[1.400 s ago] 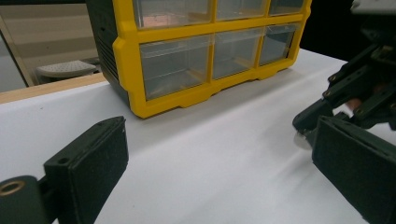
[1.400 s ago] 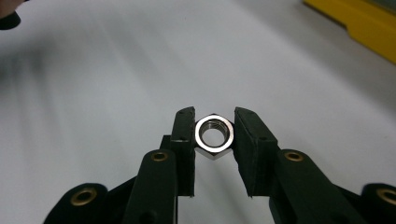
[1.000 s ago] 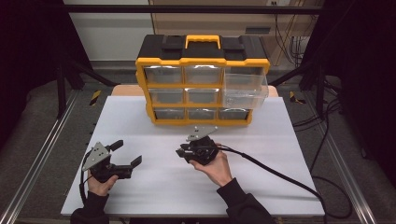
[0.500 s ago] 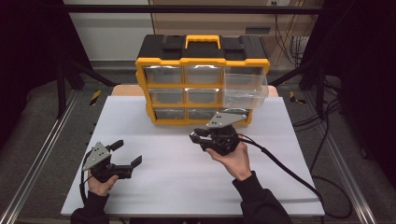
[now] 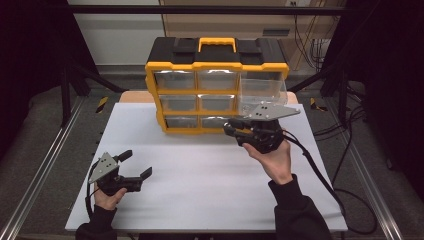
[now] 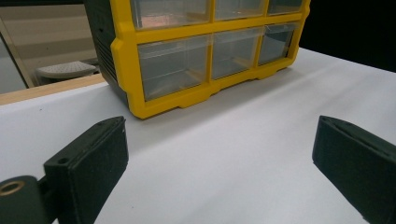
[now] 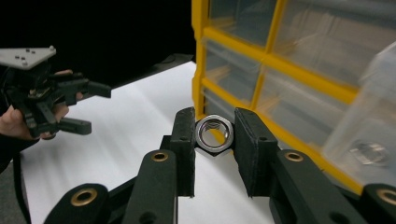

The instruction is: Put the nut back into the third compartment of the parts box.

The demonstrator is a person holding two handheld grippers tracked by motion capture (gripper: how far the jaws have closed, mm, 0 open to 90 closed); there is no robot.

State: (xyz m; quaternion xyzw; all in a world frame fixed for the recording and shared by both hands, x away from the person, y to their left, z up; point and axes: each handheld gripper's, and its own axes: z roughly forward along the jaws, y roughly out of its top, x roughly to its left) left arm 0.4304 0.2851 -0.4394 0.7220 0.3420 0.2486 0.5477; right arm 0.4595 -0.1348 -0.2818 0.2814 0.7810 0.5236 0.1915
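Note:
A yellow and black drawer cabinet [image 5: 216, 65] stands at the back of the white table [image 5: 200, 175]. Its top right clear drawer [image 5: 262, 92] is pulled out. My right gripper [image 5: 231, 129] hovers in front of that drawer, raised off the table, shut on a steel hex nut [image 7: 213, 134]; the nut sits upright between the two black pads. Another nut [image 7: 371, 151] lies inside the pulled-out drawer [image 7: 373, 107], blurred. My left gripper [image 5: 135, 164] rests low at the table's front left, open, with nothing between its fingers [image 6: 88, 163].
The cabinet's other clear drawers [image 6: 175, 65] are pushed in. A black cable [image 5: 320, 175] trails from the right gripper over the table's right side. Metal rails [image 5: 45, 165] run along the table's sides. The left gripper [image 7: 91, 107] appears far off in the right gripper view.
The right hand has risen and moved right and toward the cabinet with the nut still in its jaws, ending in front of the pulled-out drawer. The left hand has stayed put.

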